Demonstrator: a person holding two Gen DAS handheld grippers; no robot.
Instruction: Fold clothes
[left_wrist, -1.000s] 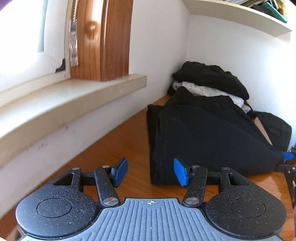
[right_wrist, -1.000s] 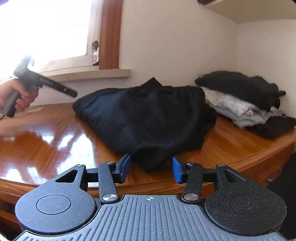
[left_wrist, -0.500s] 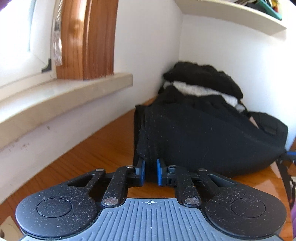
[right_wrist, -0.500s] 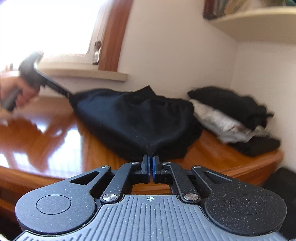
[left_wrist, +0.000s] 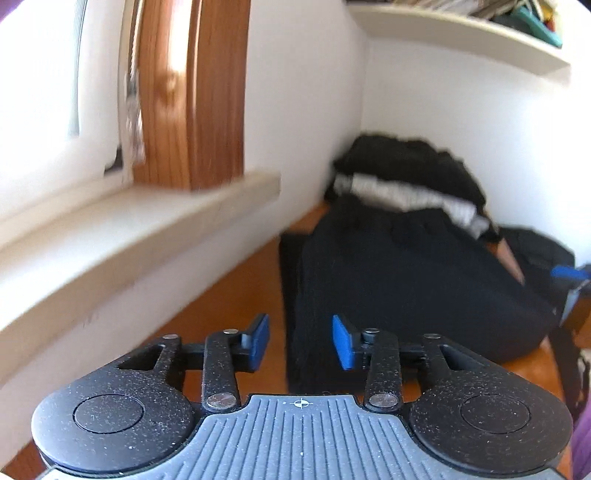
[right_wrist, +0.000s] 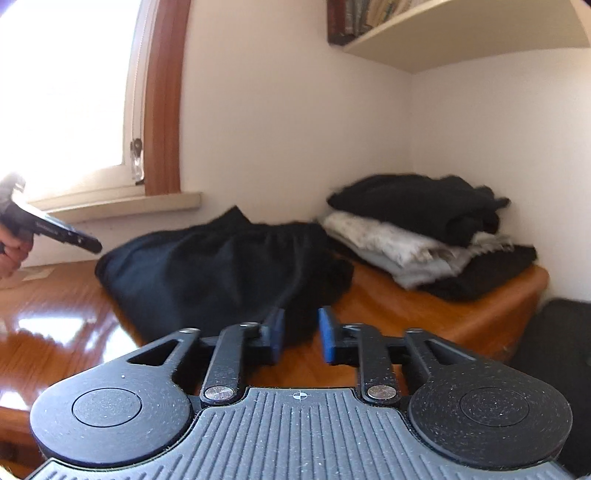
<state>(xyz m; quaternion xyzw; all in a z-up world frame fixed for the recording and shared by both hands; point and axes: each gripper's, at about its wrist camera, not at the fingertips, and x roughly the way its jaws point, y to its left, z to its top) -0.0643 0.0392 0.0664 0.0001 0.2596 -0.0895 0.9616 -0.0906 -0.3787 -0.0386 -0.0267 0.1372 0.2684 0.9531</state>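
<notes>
**Now both claws let go of the black garment**

Now we have our left gripper (left_wrist: 300, 341) spread wide, its blue pads (left_wrist: 341, 341) standing either side of the near edge of the black garment (left_wrist: 406, 291) without pinching it. Our right gripper (right_wrist: 300, 334) is likewise parted, its pads set just short of the garment's (right_wrist: 229, 269) near corner. Half a second ago both claws were clamped on that cloth; each has since released it and drawn back a little.

The garment lies in a loose mound on the polished wooden tabletop (right_wrist: 55, 314), its far side close to the white wall under the window sill (left_wrist: 155, 221). Bare wood shows between the garment and the wall in the left wrist view, a narrow lane only. To the left in the right wrist view the tabletop runs broad and glossy, which is our widest room for moving.

Behind the garment a pile of folded clothes (right_wrist: 424, 236), black over white over black, sits in the corner near the rounded table edge (right_wrist: 517, 295). A wall shelf (right_wrist: 461, 37) hangs above it.
</notes>
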